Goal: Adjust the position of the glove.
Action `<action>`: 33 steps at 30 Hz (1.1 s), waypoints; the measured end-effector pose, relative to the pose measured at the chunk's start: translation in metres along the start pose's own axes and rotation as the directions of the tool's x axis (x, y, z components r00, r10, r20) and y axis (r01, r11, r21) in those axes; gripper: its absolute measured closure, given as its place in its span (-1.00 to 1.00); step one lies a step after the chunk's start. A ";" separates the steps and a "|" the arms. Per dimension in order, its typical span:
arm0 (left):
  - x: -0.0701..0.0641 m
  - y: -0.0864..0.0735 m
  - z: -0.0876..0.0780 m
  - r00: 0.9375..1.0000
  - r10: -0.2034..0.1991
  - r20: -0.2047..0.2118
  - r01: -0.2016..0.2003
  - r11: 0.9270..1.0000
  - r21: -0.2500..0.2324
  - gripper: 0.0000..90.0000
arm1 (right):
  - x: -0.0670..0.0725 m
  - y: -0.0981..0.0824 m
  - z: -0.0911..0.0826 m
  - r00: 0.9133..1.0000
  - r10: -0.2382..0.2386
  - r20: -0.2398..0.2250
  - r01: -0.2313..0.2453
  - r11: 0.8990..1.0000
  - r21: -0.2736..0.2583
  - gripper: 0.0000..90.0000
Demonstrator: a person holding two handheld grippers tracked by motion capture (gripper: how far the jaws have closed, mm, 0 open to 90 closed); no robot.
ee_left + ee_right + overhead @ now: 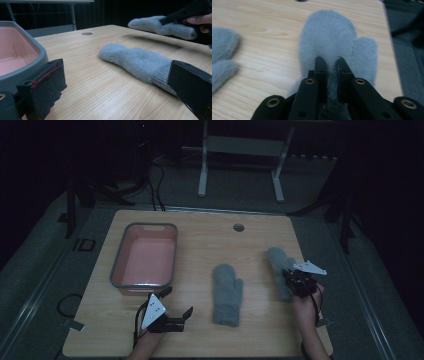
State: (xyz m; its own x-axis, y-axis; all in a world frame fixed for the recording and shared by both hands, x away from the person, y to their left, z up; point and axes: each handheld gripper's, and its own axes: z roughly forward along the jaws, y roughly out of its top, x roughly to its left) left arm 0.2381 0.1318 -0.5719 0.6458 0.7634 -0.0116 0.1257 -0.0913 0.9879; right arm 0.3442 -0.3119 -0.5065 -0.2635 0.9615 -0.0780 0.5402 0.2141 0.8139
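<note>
Dim surroundings frame a pale wooden table [200, 245]. Right of the grey-rimmed pink plastic tub [145, 257], a fluffy grey mitten [332, 37] is pinched by the right gripper [331, 63]. A firm hold should be kept while it is carried tubward, past the second grey mitten [227, 292]. The left gripper [179, 302], spread, waits by the tub.

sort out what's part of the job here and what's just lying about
In the job:
- right gripper, shut on the held mitten
- second mitten, flat on the table
- pink tub, possibly where they go

Lying about:
- left gripper, open, idle by the tub
- table's round hole
- white frame behind
</note>
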 end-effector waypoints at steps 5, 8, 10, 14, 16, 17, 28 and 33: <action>0.000 0.000 0.000 1.000 0.001 -0.001 -0.001 1.000 0.001 -0.95 | -0.001 -0.013 -0.012 0.997 0.067 0.033 -0.069 0.997 0.046 0.83; 0.000 0.000 0.000 1.000 0.001 -0.002 -0.001 1.000 0.000 -0.95 | 0.002 -0.025 -0.019 0.995 0.098 0.030 -0.099 0.994 0.055 0.83; 0.000 0.000 0.000 1.000 0.002 -0.001 -0.002 1.000 0.000 -0.95 | 0.005 -0.033 -0.020 0.995 0.096 0.027 -0.097 0.992 0.078 0.83; -0.001 0.000 0.000 1.000 0.006 -0.001 -0.006 1.000 0.000 -0.95 | 0.008 -0.047 -0.014 0.994 0.099 0.037 -0.102 0.988 0.113 0.83; -0.001 0.000 0.000 1.000 0.006 -0.001 -0.006 1.000 0.000 -0.95 | 0.011 -0.052 -0.010 0.997 0.076 0.035 -0.080 0.989 0.128 0.83; -0.001 0.000 0.000 1.000 0.007 -0.001 -0.007 1.000 0.000 -0.95 | 0.011 -0.053 -0.009 0.996 0.076 0.035 -0.080 0.989 0.124 0.82; -0.001 0.000 0.000 1.000 0.008 0.001 -0.008 1.000 0.000 -0.95 | -0.003 -0.045 -0.019 0.992 0.059 -0.111 -0.049 0.995 0.088 0.02; -0.001 0.000 0.000 1.000 0.007 0.001 -0.007 1.000 0.000 -0.95 | -0.015 -0.043 -0.015 0.992 -0.004 -0.129 0.019 0.993 0.118 -0.09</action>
State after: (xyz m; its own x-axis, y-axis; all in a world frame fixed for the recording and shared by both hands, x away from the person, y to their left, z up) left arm 0.2375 0.1313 -0.5719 0.6475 0.7621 -0.0049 0.1213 -0.0967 0.9879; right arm 0.3126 -0.3383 -0.5318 -0.3666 0.9303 -0.0060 0.6256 0.2513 0.7385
